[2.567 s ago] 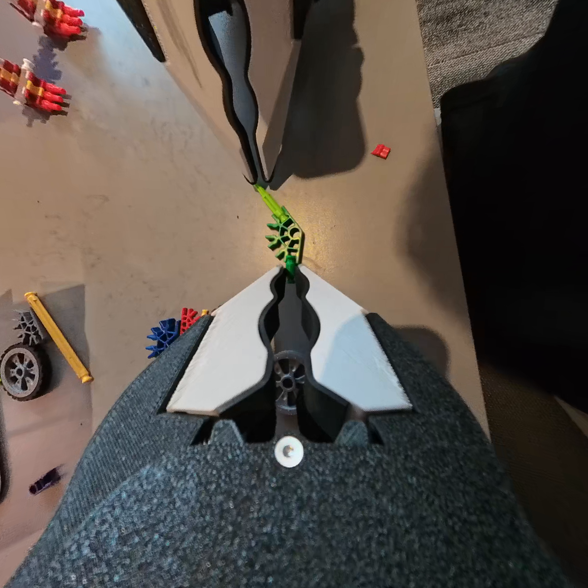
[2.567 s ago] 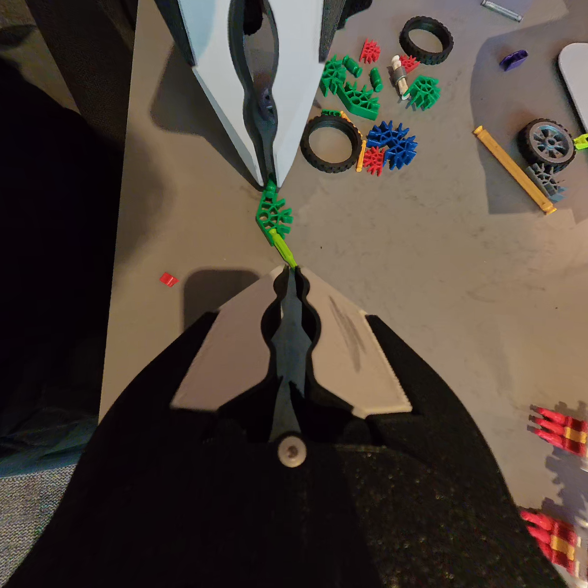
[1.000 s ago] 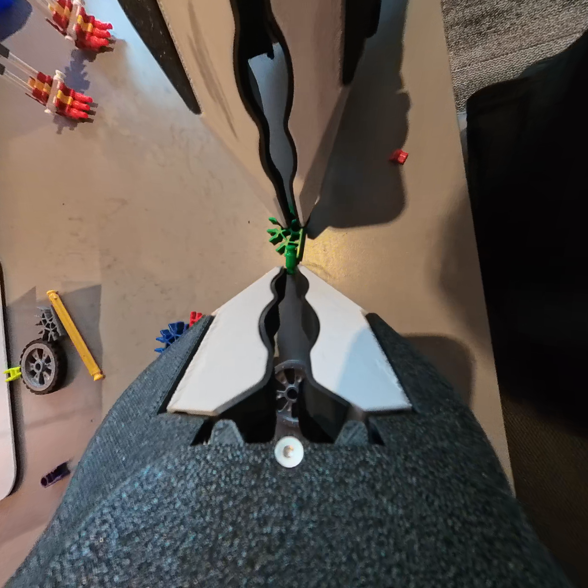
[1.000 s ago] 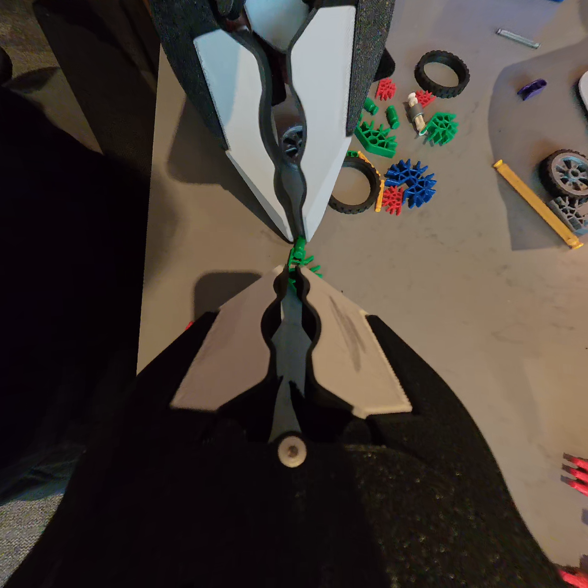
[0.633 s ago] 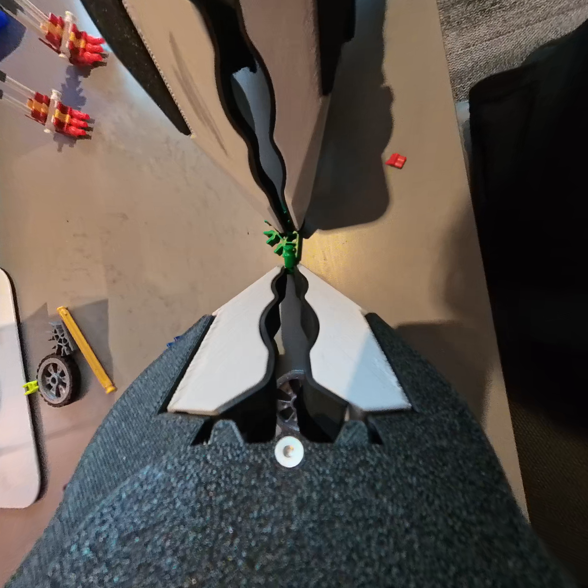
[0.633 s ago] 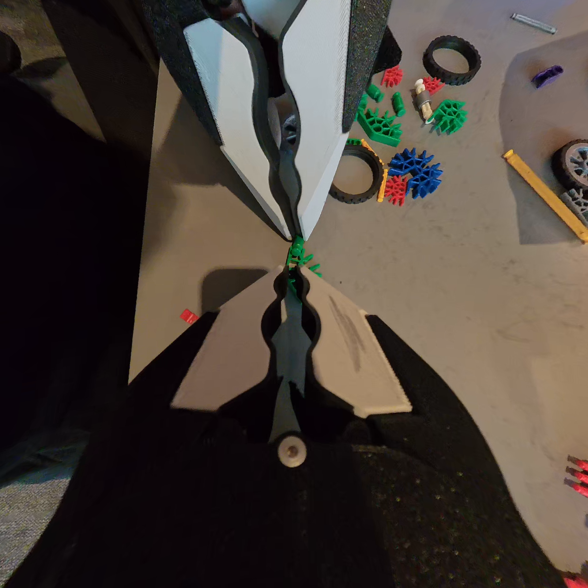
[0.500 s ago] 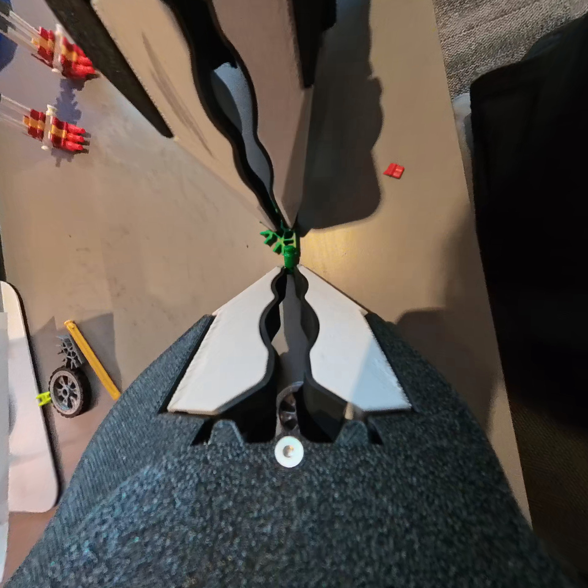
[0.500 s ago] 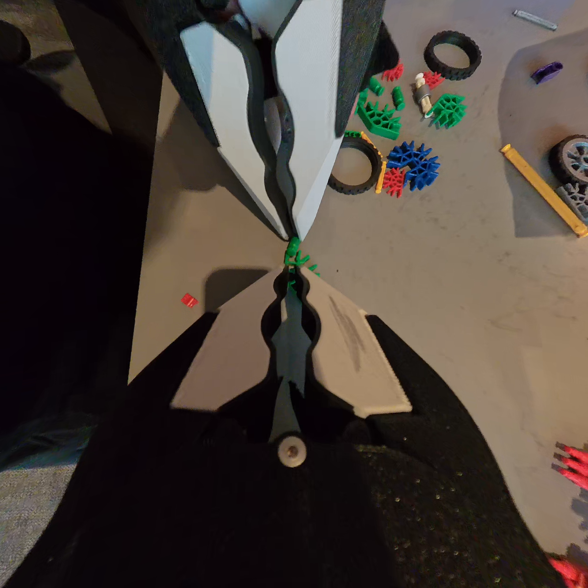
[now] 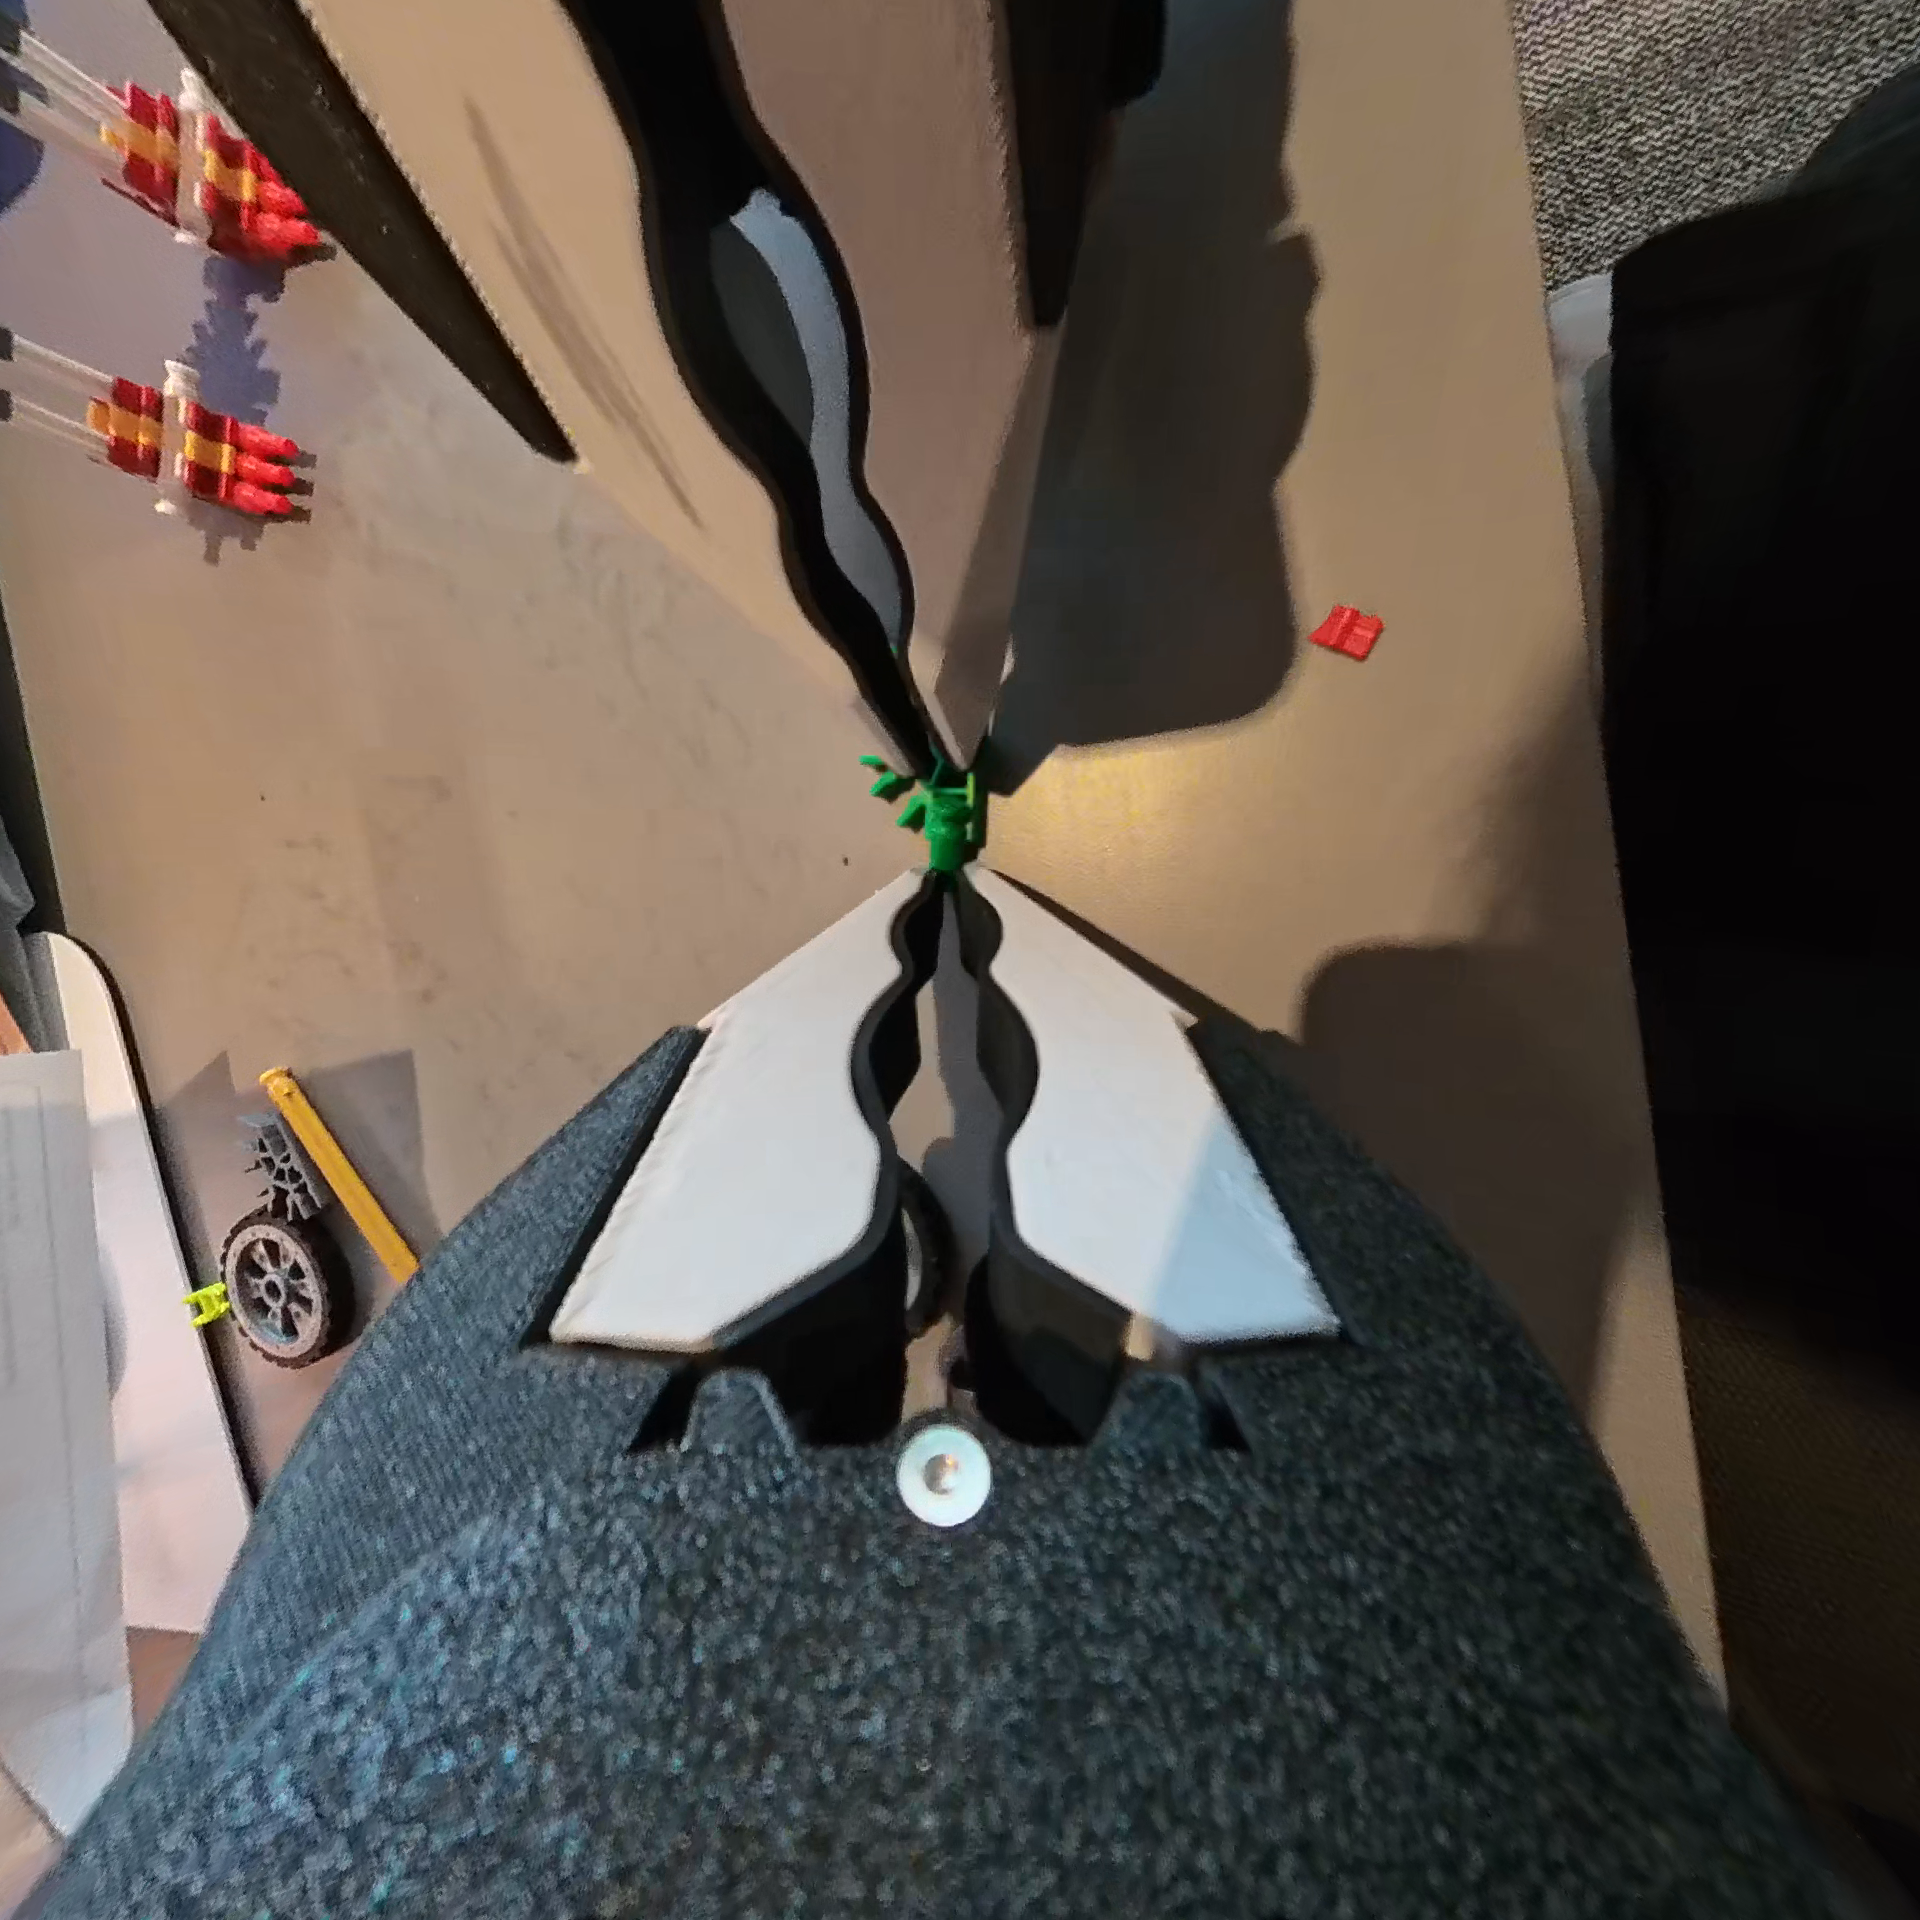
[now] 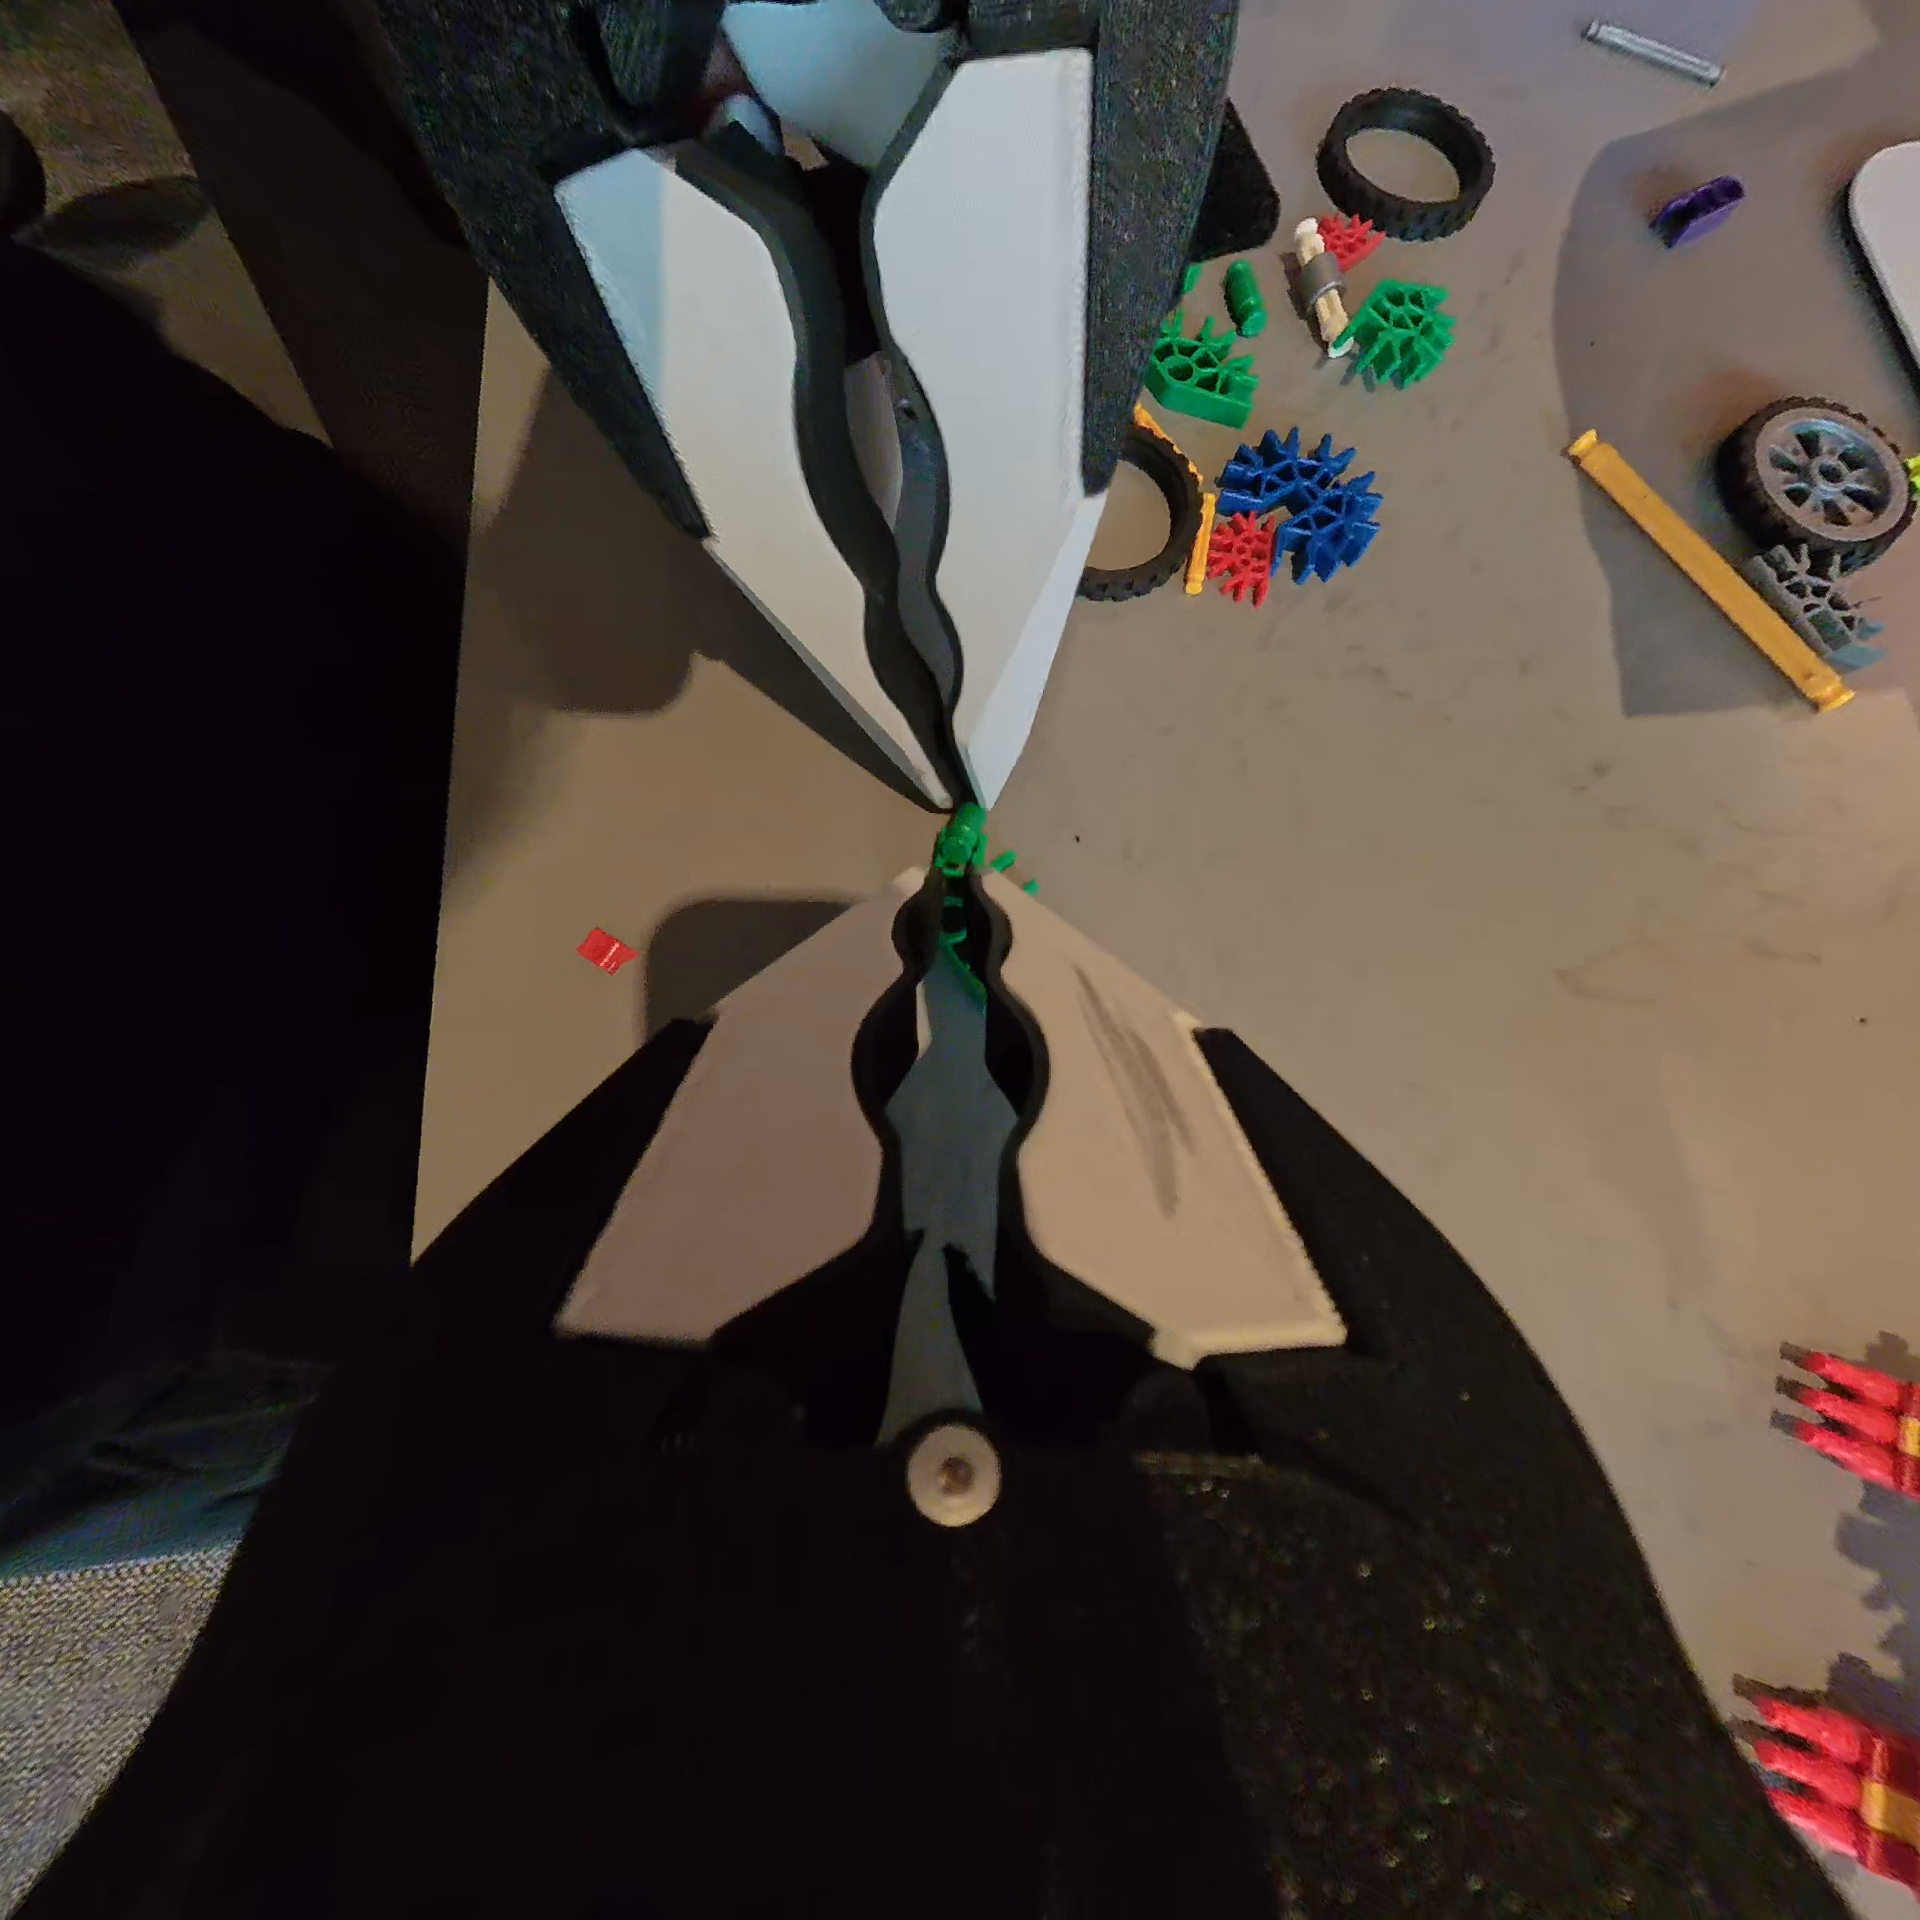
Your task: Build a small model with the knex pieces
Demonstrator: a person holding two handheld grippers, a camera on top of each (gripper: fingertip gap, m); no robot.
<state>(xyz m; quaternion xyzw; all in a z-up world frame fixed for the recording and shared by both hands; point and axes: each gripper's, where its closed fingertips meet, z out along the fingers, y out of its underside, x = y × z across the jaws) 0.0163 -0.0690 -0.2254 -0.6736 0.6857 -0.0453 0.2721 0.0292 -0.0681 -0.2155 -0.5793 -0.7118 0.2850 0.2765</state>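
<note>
A small green spoked connector (image 9: 932,802) with a short dark-green peg hangs above the tan table (image 9: 520,727), pinched between both grippers. My left gripper (image 9: 941,875) is shut on the peg end. My right gripper (image 9: 940,756) comes in from the top, tip to tip with the left, shut on the connector's other side. In the right wrist view my right gripper (image 10: 951,883) holds the green connector (image 10: 961,840), with spokes showing inside its jaws. The left gripper (image 10: 961,802) meets it from above. A sliver of yellow-green rod (image 9: 972,792) shows beside the connector.
A small red piece (image 9: 1345,631) lies near the table edge, with dark space beyond. Loose parts lie to one side: black tyres (image 10: 1405,164), green connectors (image 10: 1200,374), blue connectors (image 10: 1304,499), a wheel (image 10: 1818,478), a yellow rod (image 10: 1704,566). Red-and-yellow assemblies (image 9: 197,447) and a white board (image 9: 114,1299) are there too. My two grippers' fingertips are within a few centimetres of each other. The small red piece (image 9: 1345,631) is about 7 centimetres from both grippers' fingertips. Look for it in the right wrist view (image 10: 605,951) too.
The grippers were apart with the light-green rod and connector stretched between them. They have closed in tip to tip, and the rod is almost hidden. Both have drifted slightly over the table.
</note>
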